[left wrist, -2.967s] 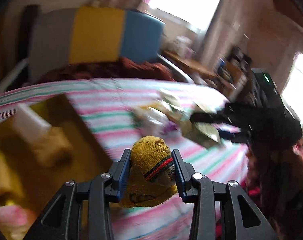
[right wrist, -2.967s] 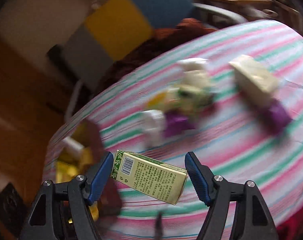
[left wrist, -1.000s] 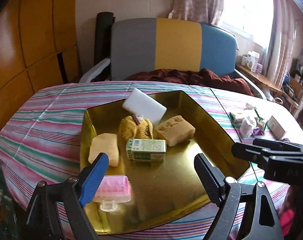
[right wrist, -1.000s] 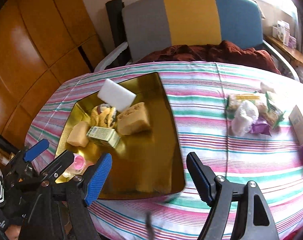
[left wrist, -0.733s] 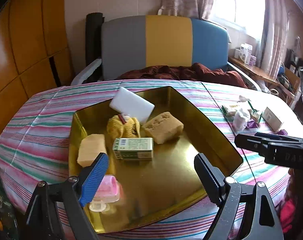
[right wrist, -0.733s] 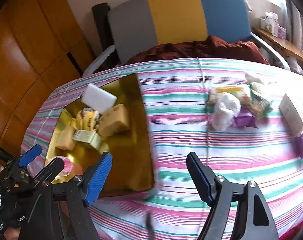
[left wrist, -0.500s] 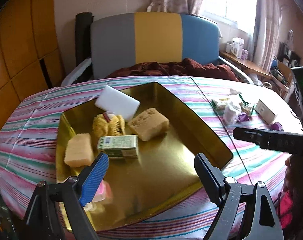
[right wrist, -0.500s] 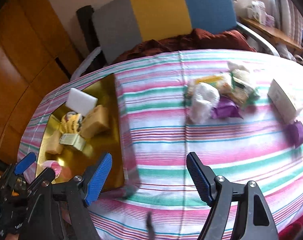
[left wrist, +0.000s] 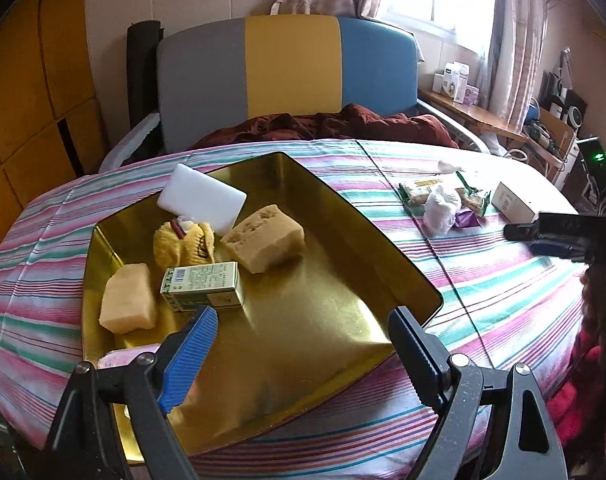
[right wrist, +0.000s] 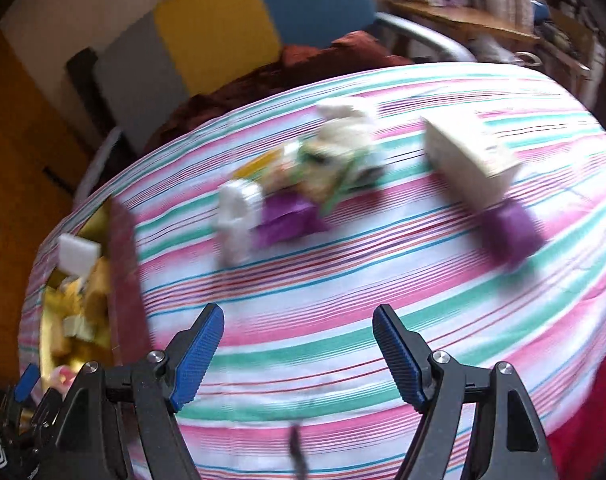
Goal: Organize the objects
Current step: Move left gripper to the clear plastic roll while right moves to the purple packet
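Note:
A gold tray [left wrist: 355, 248] on the striped tablecloth holds a green box [left wrist: 202, 283], a yellow knitted piece [left wrist: 183, 242], a brown sponge [left wrist: 265, 238], a pale yellow block [left wrist: 129, 298], a white pad [left wrist: 202, 199] and a pink thing [left wrist: 121, 356]. My left gripper [left wrist: 303, 340] hangs open over the tray's near side, empty. My right gripper [right wrist: 299, 350] is open and empty above bare cloth; its fingers [left wrist: 543, 234] show at the right of the left wrist view. Ahead of it lie blurred snack packets [right wrist: 327, 160], a white lump [right wrist: 237, 216], a purple wrapper [right wrist: 287, 220], a white box [right wrist: 471, 160] and a purple piece [right wrist: 511, 228].
A grey, yellow and blue chair back [left wrist: 287, 68] with a dark red cloth [left wrist: 327, 126] stands behind the table. Wooden panels [left wrist: 27, 92] fill the left wall. A cluttered shelf [left wrist: 483, 114] runs under the window at the right. A person's red sleeve [left wrist: 583, 376] is at the lower right.
Three seconds ago each gripper held an item, the knitted piece and the green box; both now lie in the tray. Over the last second the right gripper swung right, from the tray toward the loose pile.

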Demonstrator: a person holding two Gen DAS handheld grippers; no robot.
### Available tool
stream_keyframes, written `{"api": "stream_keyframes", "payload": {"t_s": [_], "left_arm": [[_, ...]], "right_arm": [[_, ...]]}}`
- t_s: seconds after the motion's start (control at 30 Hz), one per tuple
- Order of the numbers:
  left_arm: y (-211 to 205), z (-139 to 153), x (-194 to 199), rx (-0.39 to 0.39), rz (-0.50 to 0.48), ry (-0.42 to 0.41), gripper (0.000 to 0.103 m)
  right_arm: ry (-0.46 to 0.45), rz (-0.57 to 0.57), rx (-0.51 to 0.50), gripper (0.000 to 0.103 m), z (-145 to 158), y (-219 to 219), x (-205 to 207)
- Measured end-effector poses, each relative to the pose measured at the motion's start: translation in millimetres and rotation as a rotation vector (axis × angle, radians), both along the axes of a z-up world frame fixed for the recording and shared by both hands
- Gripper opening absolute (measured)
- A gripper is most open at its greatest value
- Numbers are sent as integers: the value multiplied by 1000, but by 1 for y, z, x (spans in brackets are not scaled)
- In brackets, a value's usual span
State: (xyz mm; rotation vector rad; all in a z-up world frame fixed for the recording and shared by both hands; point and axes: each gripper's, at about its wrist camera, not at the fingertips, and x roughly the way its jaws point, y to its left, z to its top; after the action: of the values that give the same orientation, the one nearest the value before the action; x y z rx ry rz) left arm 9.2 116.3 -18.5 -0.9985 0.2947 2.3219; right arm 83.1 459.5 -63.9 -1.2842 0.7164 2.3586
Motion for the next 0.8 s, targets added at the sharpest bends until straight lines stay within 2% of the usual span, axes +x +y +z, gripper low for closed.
{"api": "stream_keyframes", "payload": {"t_s": [0.2,0.33,0.57,0.63,0.73,0.8], "left_arm": [[5,1,-1,17,-19,-18,88],[10,1,-1,16,-38,-23,88],[27,3,-2,19,-71,-35,88],[35,5,-2,21,-90,-32,88],[50,8,-2,24,-124,-29,88],[61,9,-2,22,-145,-32,88]], "right_arm": [[-90,-172,68,78,5,74,18],[-204,-250,142,78,-8,118,19],[-324,-218,140,77,-45,144,9],[-348,-187,132,59,-53,142,4],[-345,-172,158,52,-52,140,4],[-338,-180,158,52,-50,142,6]]}}
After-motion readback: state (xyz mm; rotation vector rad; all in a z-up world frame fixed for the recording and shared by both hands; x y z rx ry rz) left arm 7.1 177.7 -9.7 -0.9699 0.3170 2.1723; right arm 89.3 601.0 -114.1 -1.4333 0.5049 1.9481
